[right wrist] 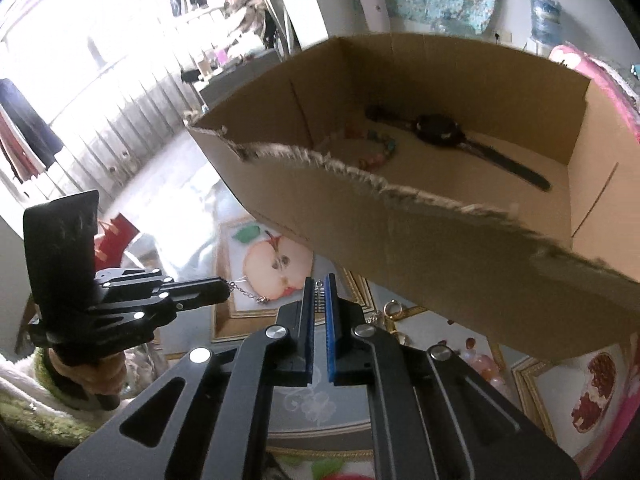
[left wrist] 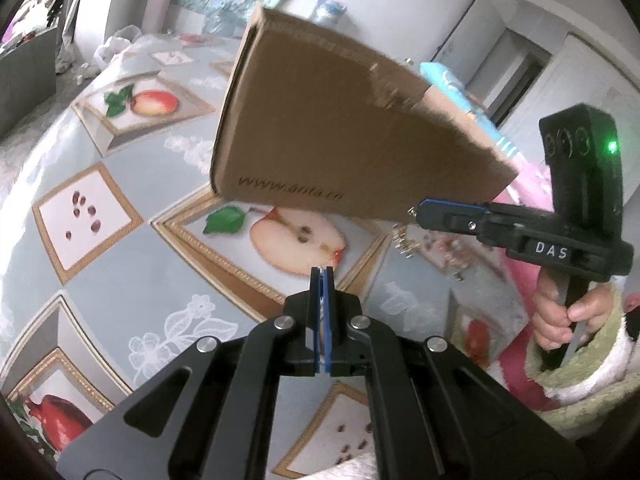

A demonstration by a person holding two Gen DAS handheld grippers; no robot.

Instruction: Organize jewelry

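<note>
The cardboard box (right wrist: 400,248) stands on the fruit-print tabletop (left wrist: 120,264), its torn front rim between the claws and its floor. That ragged edge is the main hazard: a dangling chain carried over too low could probably snag there.

The right claw (right wrist: 319,284) is pinched together on a few links of silver chain (right wrist: 244,292). The left claw (left wrist: 320,272) is also closed, with the chain's other stretch caught at its tip and the free end hanging. I cannot tell whether the two stretches join. If they do, pulling the hands apart could strain the chain or tug it out of a thin grip.

A wristwatch (right wrist: 438,128) and bead bracelet (right wrist: 376,160) already lie in the box. Loose pieces (right wrist: 394,312) wait beside it, and the chain could tangle with them if it drops.
</note>
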